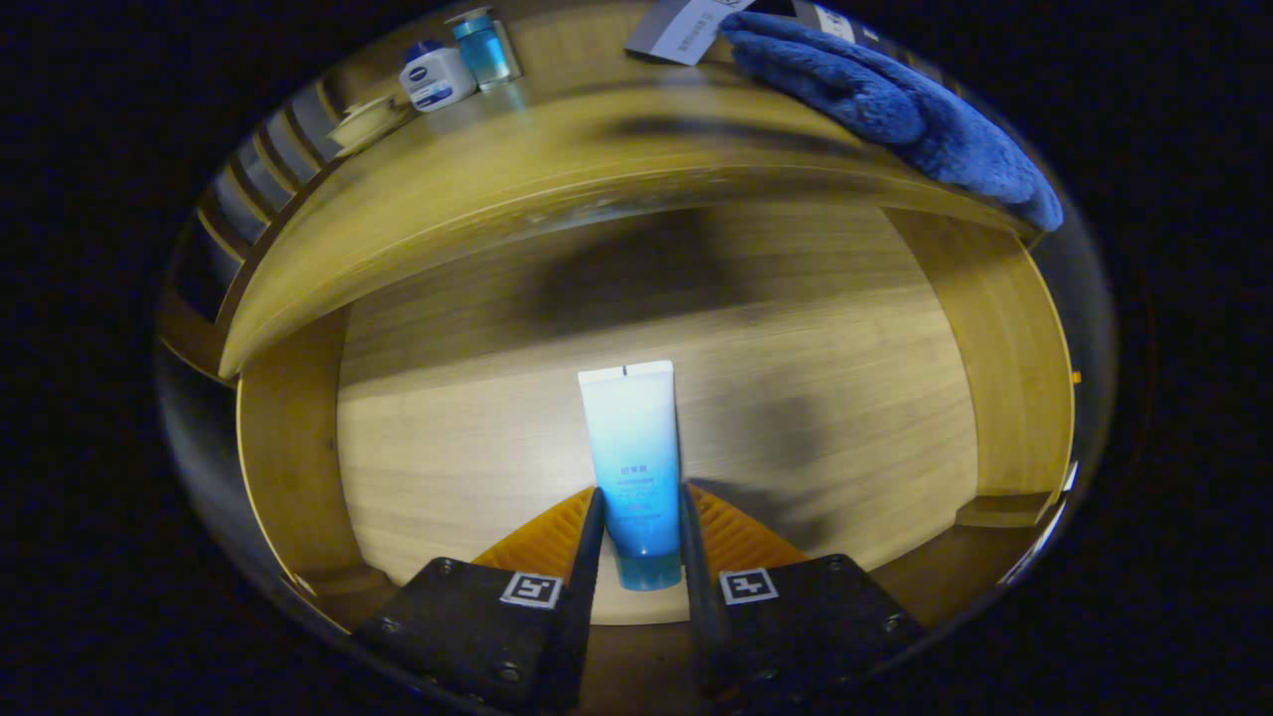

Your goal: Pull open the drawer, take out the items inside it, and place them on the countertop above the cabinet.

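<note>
gripper view: looking down into the open wooden drawer (298,467), countertop above it.
tube: white-to-blue plastic squeeze tube (634,467), lying flat on drawer floor, lengthwise along the fingers; crimped flat end points away, blue cap end toward the gripper body.
gripper (641,512): both fingers flank the tube's lower half, one per side, inner faces right at its edges. Looks clamped on the tube, w/ no gap visible either side. Lifted off floor or not: can't tell.
drawer: pulled open, light wood floor, darker side walls; tube is the one item I see inside.
countertop (597,129): wooden top beyond the drawer. Carries small white jar w/ dark blue lid (436,76), clear blue small bottle (484,47) just beside it, fluffy blue cloth (885,99) on the other end, grey-white card (686,25) near cloth.
handling (est.): tube prob. light, soft-walled, smooth & a bit slippery; squeezes in under pressure. Body gives, cap end is stiffer.
grip spot (est.): lower body near cap shoulder, approx. where fingers sit now; moderate force only, else tube deforms or squirts fwd.
placement (est.): bare wood betw. jar and cloth looks free.
</note>
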### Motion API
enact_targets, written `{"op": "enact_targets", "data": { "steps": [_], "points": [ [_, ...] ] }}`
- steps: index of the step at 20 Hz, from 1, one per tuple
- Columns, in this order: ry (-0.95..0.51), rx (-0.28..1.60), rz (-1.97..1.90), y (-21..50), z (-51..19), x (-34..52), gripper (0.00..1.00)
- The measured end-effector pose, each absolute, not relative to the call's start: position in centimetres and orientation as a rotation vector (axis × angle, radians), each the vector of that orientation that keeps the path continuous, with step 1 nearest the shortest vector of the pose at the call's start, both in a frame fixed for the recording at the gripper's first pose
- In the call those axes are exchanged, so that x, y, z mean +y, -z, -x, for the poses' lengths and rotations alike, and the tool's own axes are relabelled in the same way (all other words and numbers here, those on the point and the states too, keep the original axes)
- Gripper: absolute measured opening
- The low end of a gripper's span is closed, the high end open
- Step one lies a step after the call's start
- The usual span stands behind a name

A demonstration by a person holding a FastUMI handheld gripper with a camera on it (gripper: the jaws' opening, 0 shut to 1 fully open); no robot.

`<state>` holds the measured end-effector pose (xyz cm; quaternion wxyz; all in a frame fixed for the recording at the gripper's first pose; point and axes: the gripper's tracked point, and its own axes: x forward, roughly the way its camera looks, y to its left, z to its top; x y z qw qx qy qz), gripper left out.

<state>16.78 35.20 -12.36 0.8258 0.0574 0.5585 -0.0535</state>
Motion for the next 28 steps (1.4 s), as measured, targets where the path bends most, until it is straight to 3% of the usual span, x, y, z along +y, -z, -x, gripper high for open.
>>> {"op": "enact_targets", "data": {
  "steps": [1,2,16,28],
  "points": [
    [0.114,1.182,-0.131,12.2,-16.8,35.2,0.43],
    [0.103,1.180,-0.126,12.3,-16.8,35.3,0.37],
    [-0.102,0.900,-0.216,5.1,-13.5,38.9,0.37],
    [-0.008,0.409,-0.137,-4.4,-17.3,35.8,0.36]
  ]
}}
